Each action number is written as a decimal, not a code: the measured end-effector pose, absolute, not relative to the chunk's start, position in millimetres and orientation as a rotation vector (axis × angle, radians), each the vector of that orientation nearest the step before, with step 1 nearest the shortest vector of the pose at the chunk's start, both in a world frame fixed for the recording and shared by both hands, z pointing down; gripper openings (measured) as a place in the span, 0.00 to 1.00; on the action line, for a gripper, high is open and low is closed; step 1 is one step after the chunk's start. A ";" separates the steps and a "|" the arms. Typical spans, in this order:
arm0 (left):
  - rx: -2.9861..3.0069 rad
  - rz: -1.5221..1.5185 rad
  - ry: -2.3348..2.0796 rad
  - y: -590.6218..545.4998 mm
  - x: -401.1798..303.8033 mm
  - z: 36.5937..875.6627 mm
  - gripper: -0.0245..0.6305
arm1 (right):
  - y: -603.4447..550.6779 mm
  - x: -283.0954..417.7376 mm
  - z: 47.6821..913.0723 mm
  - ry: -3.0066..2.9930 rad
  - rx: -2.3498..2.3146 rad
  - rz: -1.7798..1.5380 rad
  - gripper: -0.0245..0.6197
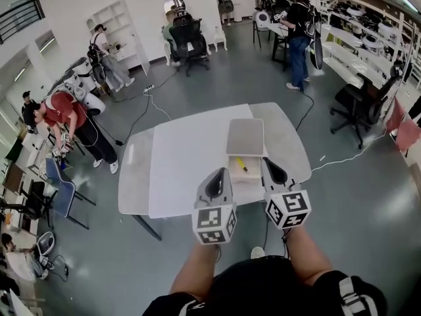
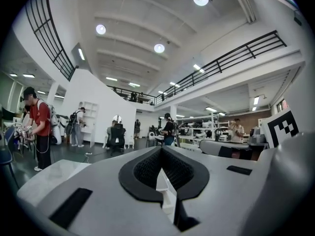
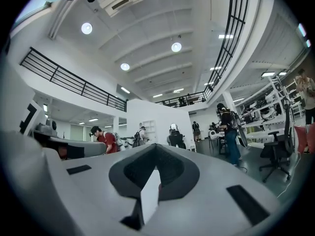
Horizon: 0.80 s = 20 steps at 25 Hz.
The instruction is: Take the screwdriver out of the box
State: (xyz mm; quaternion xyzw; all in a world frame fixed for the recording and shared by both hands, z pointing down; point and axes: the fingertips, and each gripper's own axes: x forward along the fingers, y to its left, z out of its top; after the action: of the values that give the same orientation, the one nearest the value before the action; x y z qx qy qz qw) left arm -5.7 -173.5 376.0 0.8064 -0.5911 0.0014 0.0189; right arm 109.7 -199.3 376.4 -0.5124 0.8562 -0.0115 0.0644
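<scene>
A small white box stands open on the near right part of the white table, its lid raised at the far side. Inside lies the screwdriver with a yellow handle. My left gripper hovers just left of the box and my right gripper just right of it, both level, at the table's near edge. Neither touches the box. In the left gripper view the left gripper has its jaws together and empty. The right gripper looks the same in its own view.
Behind the table stand a black office chair and white shelves. A person in red bends at the left near a blue chair. Another person stands at benches on the right. Cables trail over the grey floor.
</scene>
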 end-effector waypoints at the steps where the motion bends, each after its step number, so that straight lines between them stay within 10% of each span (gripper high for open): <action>1: 2.496 0.011 -1.845 -181.2 -0.2 376.0 0.06 | -207.9 114.2 377.5 2.596 -1.535 -0.043 0.05; 20: 2.397 0.058 -1.954 -279.1 3.9 391.1 0.06 | -313.7 103.1 416.7 2.755 -1.410 -0.150 0.06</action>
State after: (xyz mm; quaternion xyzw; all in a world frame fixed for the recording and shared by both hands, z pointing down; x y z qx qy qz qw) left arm 3.9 -279.1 391.1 0.7747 -0.6316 0.0186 0.0242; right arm 103.1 -313.7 416.7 -0.4550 0.8889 -0.0484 0.0215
